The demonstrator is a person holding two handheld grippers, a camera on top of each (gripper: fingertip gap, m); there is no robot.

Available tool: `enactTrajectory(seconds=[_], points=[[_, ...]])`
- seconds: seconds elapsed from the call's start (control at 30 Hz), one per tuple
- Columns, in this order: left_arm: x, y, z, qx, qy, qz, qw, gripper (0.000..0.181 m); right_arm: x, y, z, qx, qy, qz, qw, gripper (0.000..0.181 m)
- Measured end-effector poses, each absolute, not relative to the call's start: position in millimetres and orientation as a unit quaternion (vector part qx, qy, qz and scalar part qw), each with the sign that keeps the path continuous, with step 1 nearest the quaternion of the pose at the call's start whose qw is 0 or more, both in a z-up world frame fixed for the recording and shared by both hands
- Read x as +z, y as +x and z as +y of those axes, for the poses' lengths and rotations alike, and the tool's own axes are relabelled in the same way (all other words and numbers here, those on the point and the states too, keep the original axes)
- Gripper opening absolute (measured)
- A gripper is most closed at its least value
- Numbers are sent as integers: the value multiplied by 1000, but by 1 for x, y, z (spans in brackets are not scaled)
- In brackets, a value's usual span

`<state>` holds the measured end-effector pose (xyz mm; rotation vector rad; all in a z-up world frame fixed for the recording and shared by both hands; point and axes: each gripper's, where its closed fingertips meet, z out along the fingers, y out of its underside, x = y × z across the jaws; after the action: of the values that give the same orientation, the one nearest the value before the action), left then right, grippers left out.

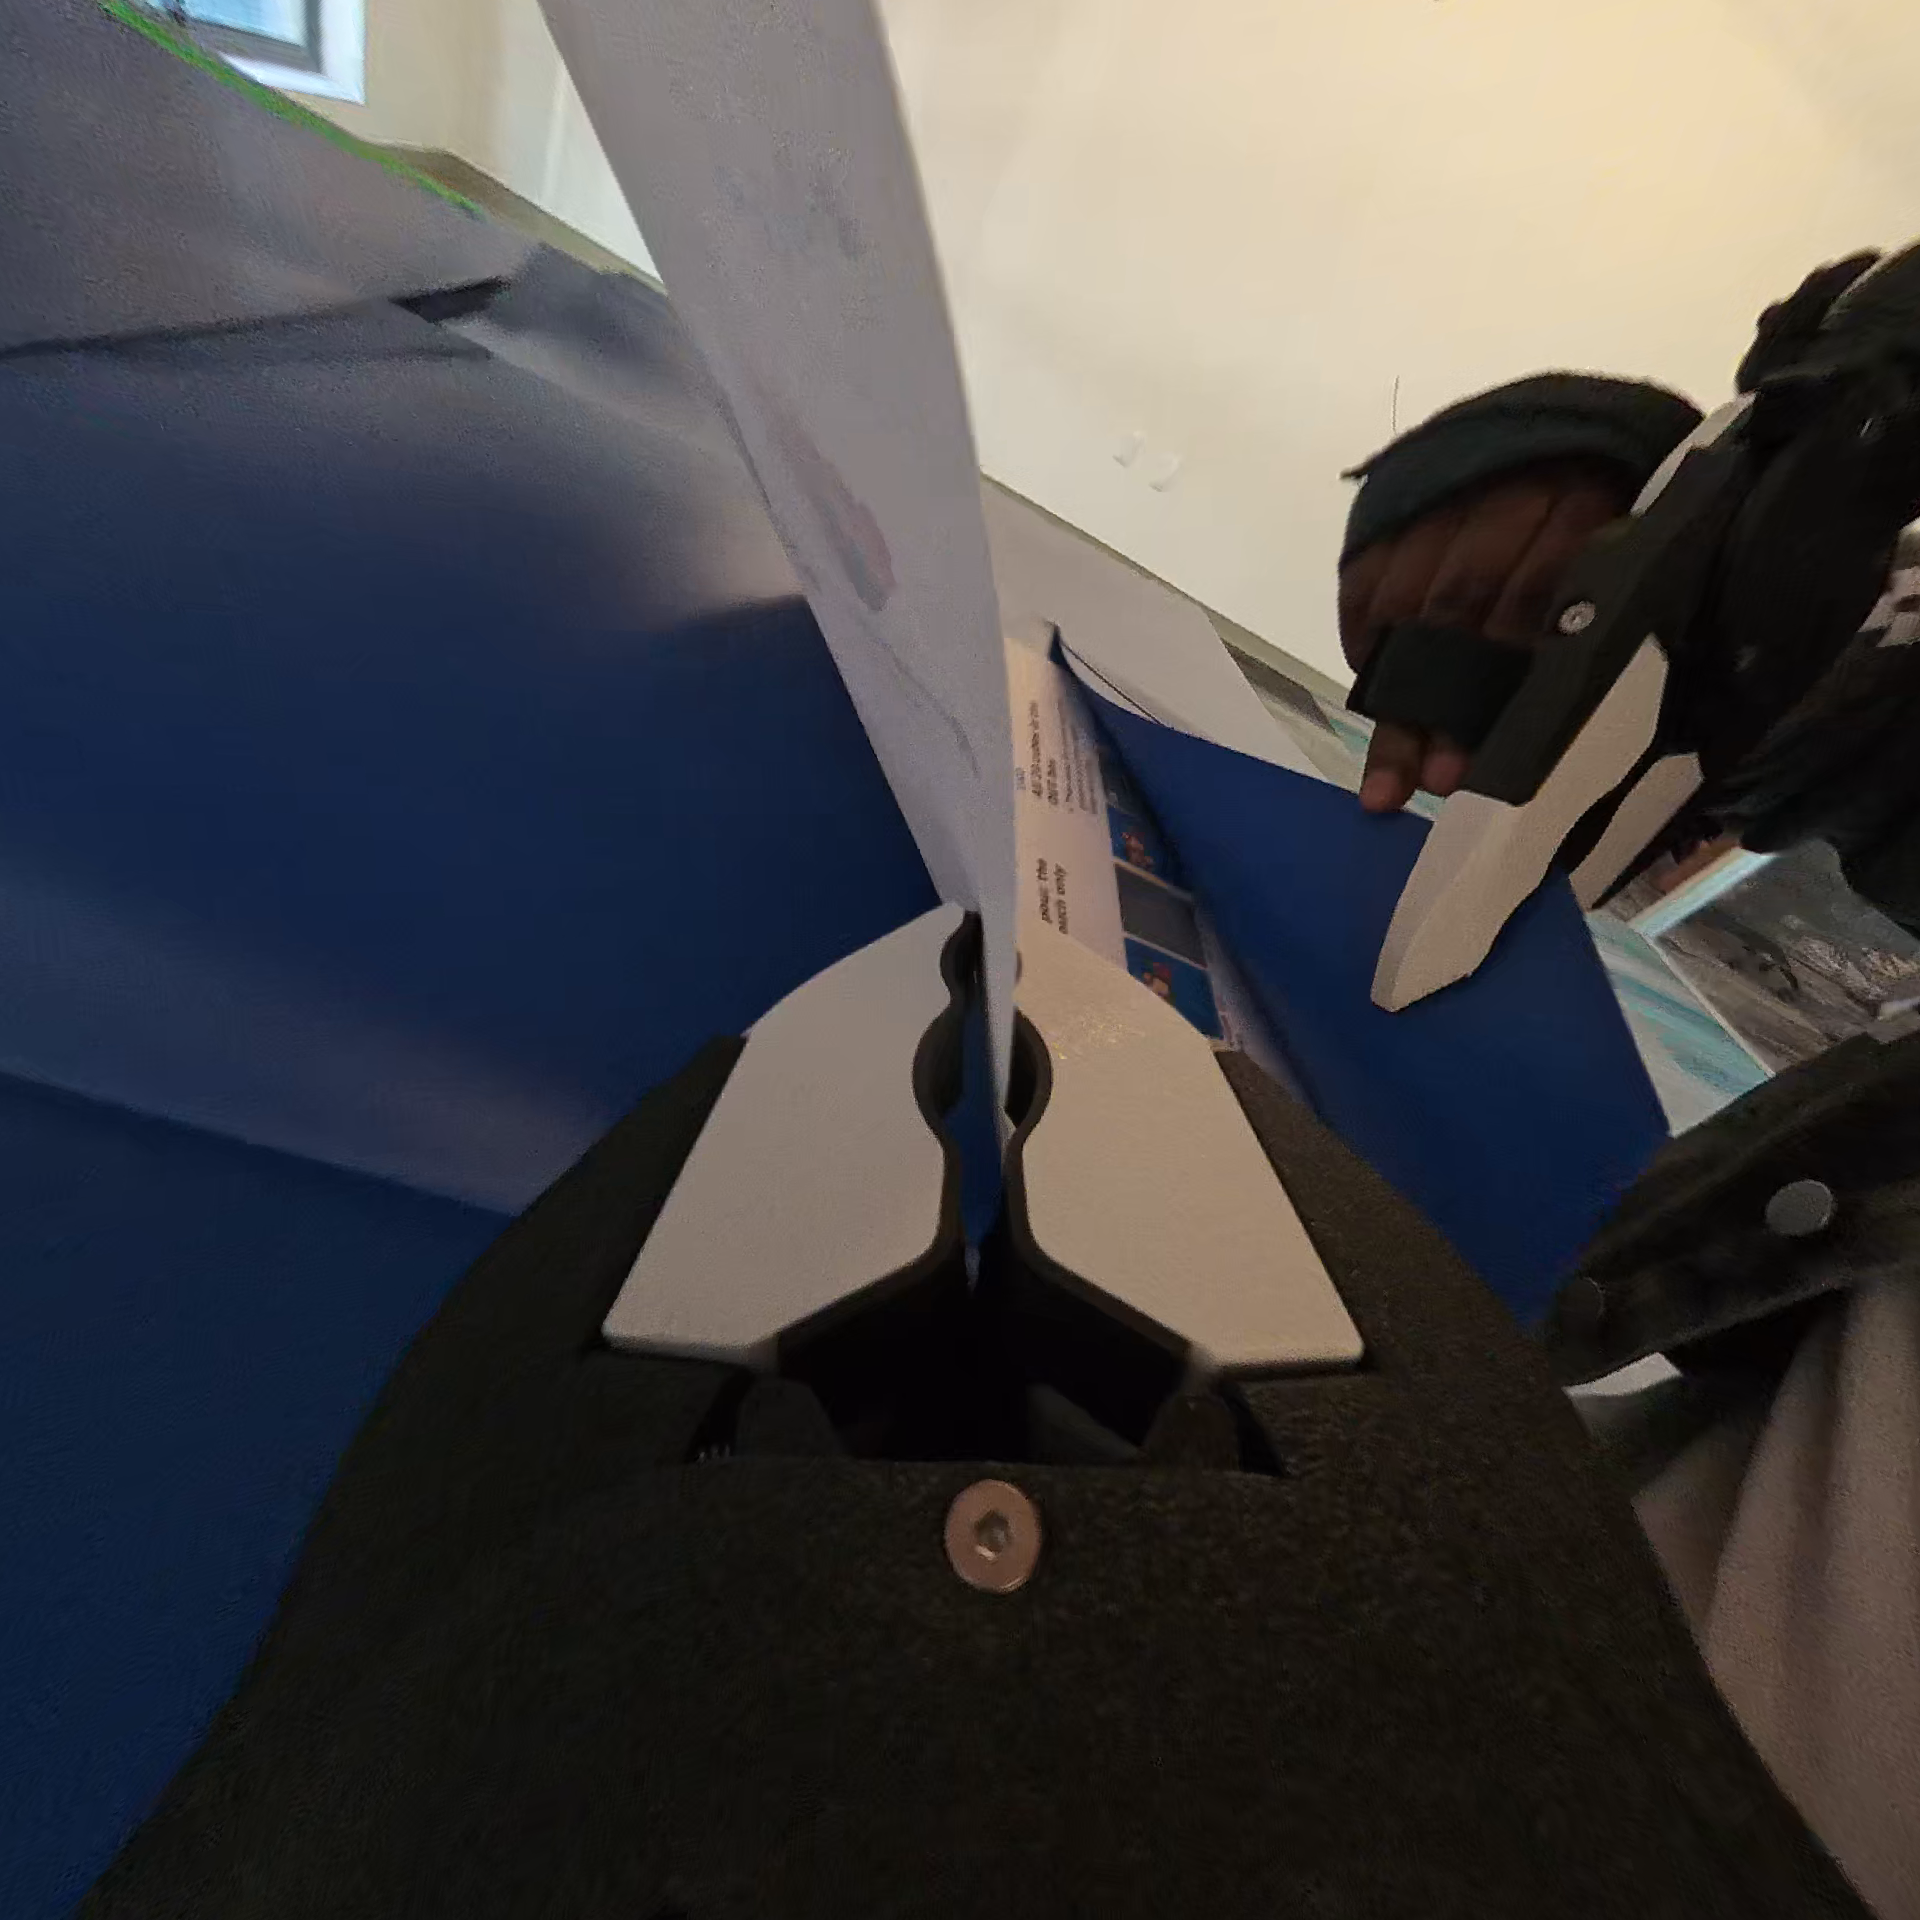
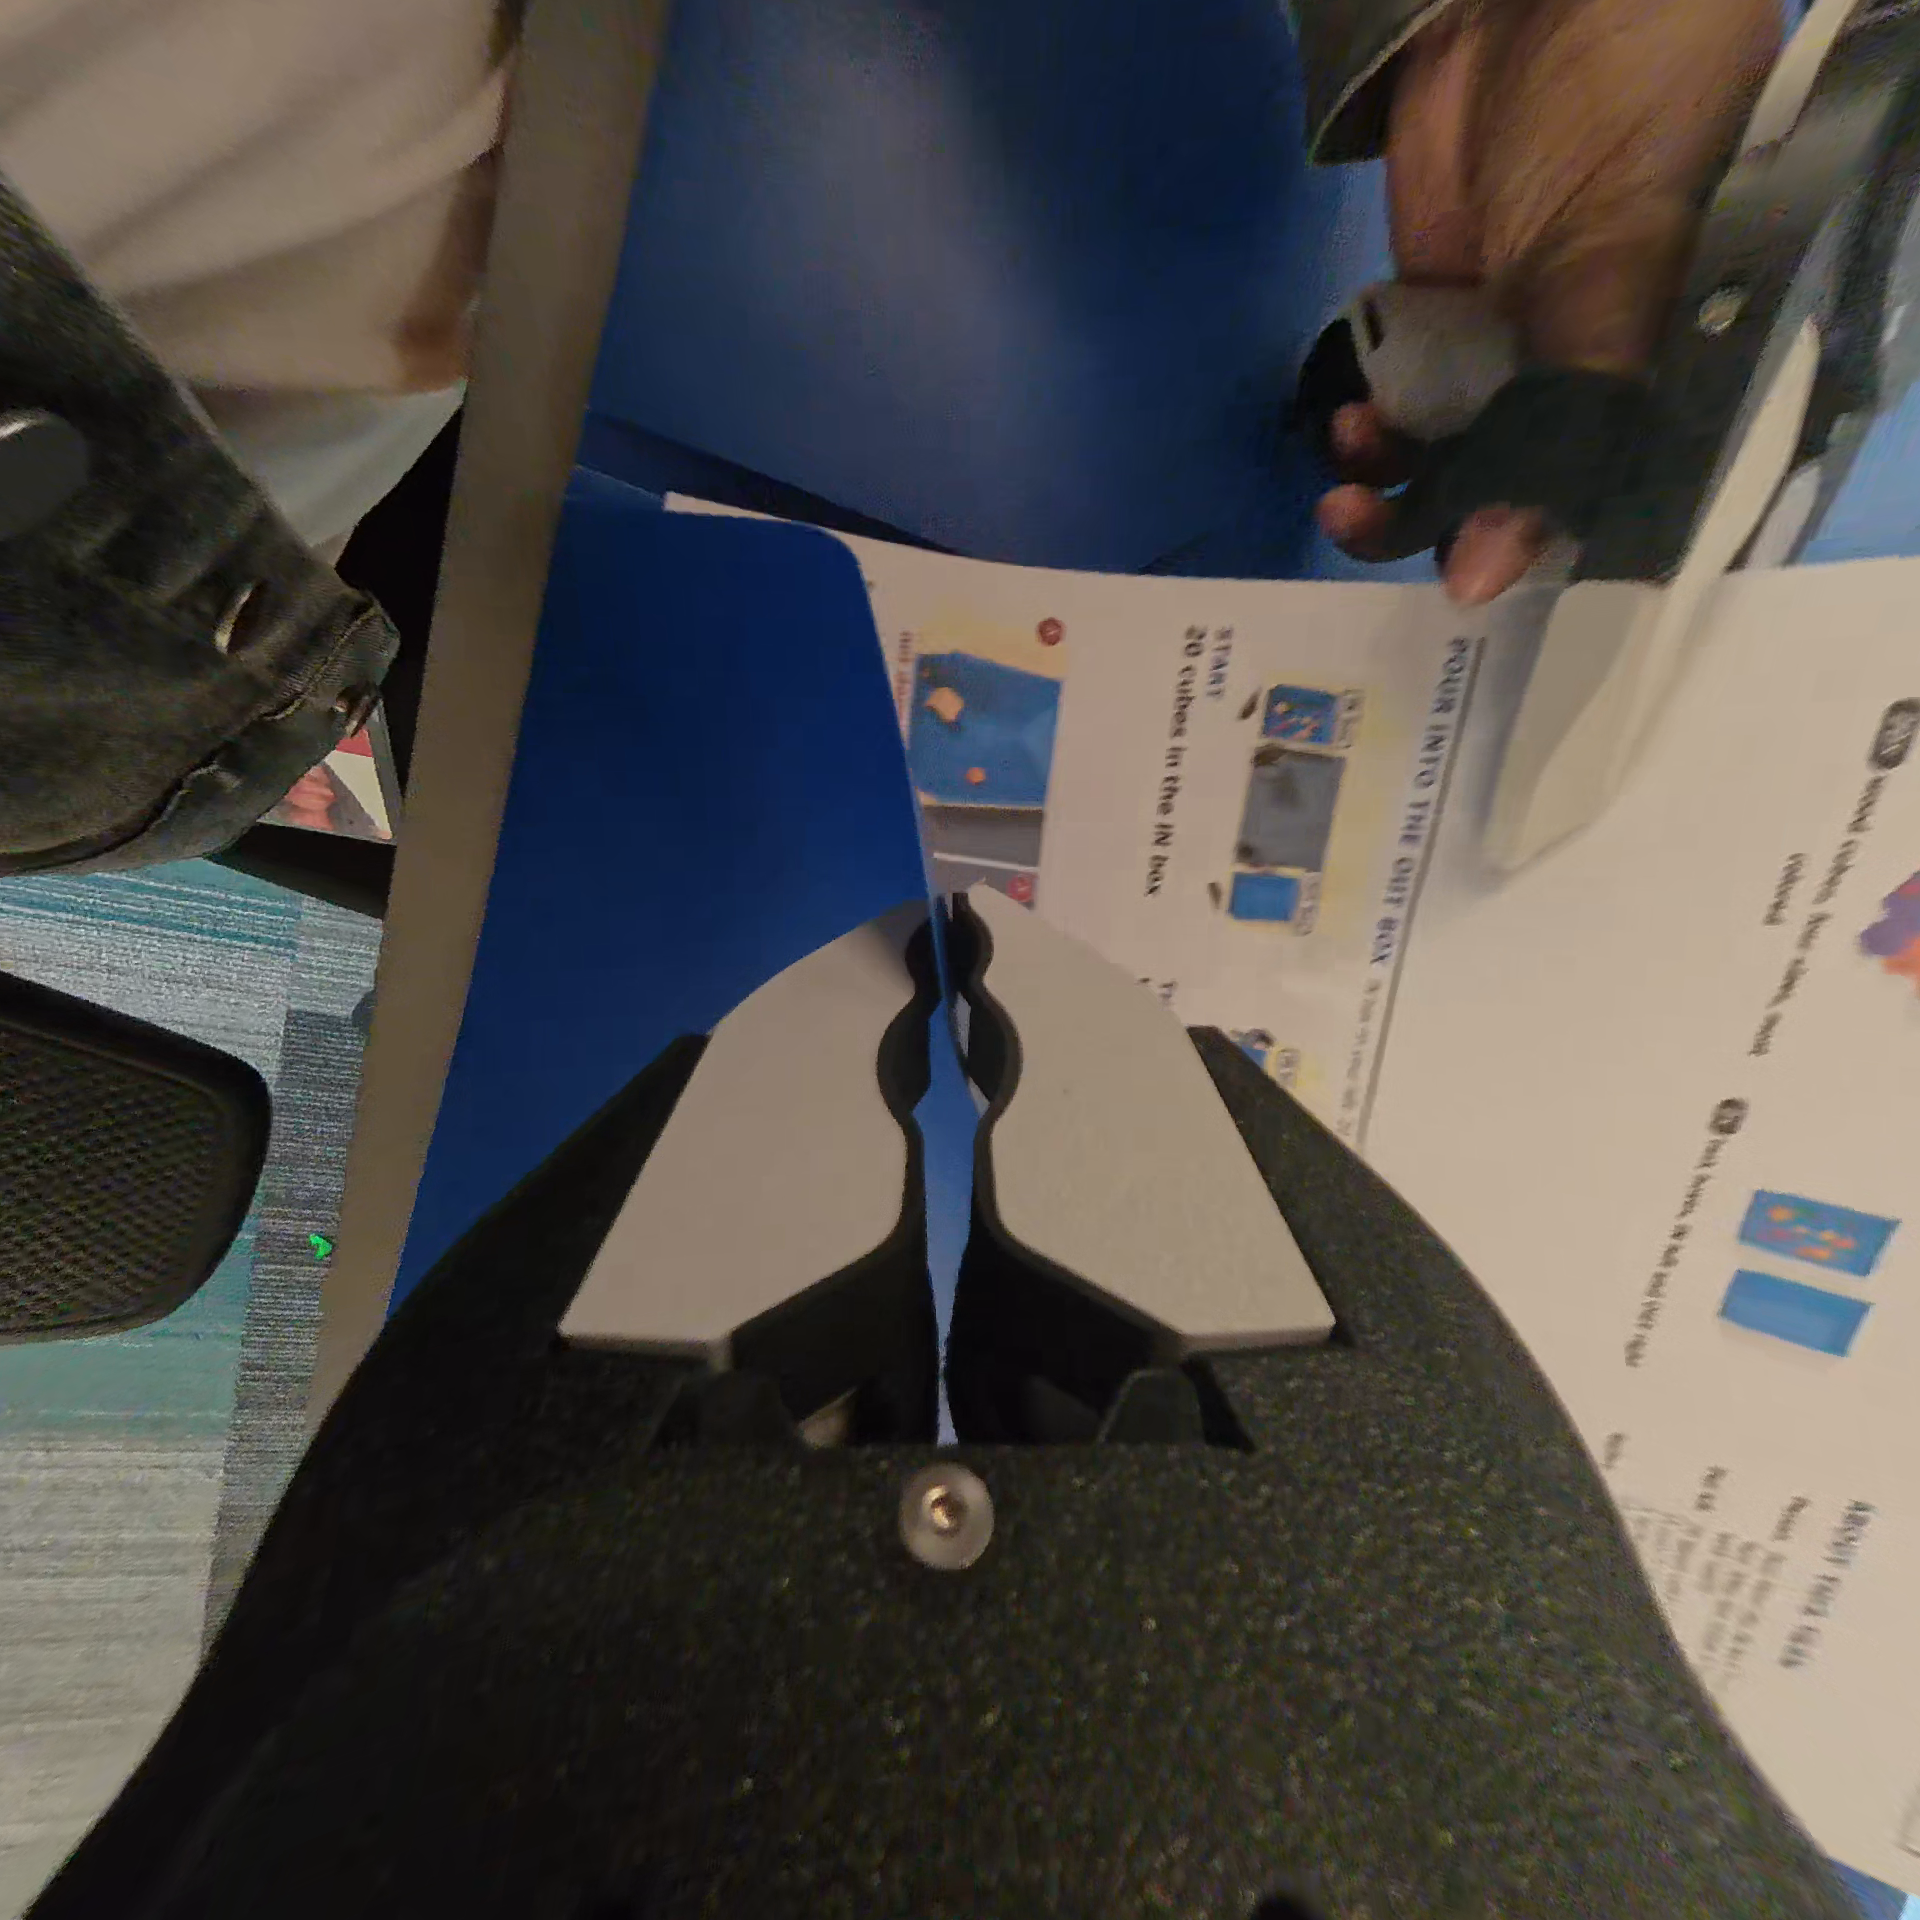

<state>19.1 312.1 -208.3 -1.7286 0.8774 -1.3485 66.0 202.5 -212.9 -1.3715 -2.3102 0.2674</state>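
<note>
A blue folder [image 1: 416, 831] is held open in the air. My left gripper [image 1: 982, 935] is shut on the edge of a white sheet [image 1: 831, 364] that rises out of it, with the blue cover right beside the sheet. My right gripper [image 2: 951, 914] is shut on the edge of the folder's blue flap [image 2: 707, 779]. Printed sheets with small pictures [image 2: 1558, 1039] lie to the right of that flap. The right gripper also shows in the left wrist view [image 1: 1496, 935], pinching the far flap [image 1: 1351, 987]. The left gripper shows blurred in the right wrist view [image 2: 1621, 727], in a gloved hand [image 2: 1538, 208].
A grey table edge [image 2: 499, 623] runs down the left of the right wrist view. Beyond it are teal and grey carpet [image 2: 125, 935], a black mesh chair part [image 2: 104, 1174] and a dark sleeve cuff [image 2: 156, 623]. A cream wall [image 1: 1351, 208] and a window [image 1: 281, 42] stand behind. My hands' fingertips stand some 12 cm from each other.
</note>
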Motion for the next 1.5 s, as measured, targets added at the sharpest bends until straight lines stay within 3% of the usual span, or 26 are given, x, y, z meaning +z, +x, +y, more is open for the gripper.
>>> enactTrajectory(seconds=[0.57, 0.97, 1.1, 1.2, 1.3, 1.37, 1.43, 1.5], points=[[-244, 53, 304, -556, -720, 366, 199, 1, -226, 63, 207, 113, -495, -836, 208, 1], [-255, 48, 303, -527, -772, 329, 132, 4, -228, 61, 206, 123, -500, -831, 212, 1], [-261, 45, 289, -504, -772, 374, 104, 40, -228, 62, 210, 131, -518, -816, 220, 10], [-261, 39, 295, -456, -778, 400, 165, 65, -227, 62, 212, 153, -526, -804, 232, 16], [-267, 21, 304, -349, -792, 450, 220, 107, -218, 56, 210, 201, -540, -778, 251, 38], [-270, 6, 312, -272, -792, 481, 259, 122, -202, 48, 211, 269, -561, -737, 263, 52], [-269, -4, 312, -235, -777, 505, 292, 112, -179, 36, 233, 323, -586, -676, 309, 67], [-268, -8, 311, -230, -766, 509, 318, 79, -164, 29, 288, 318, -639, -588, 381, 44]])
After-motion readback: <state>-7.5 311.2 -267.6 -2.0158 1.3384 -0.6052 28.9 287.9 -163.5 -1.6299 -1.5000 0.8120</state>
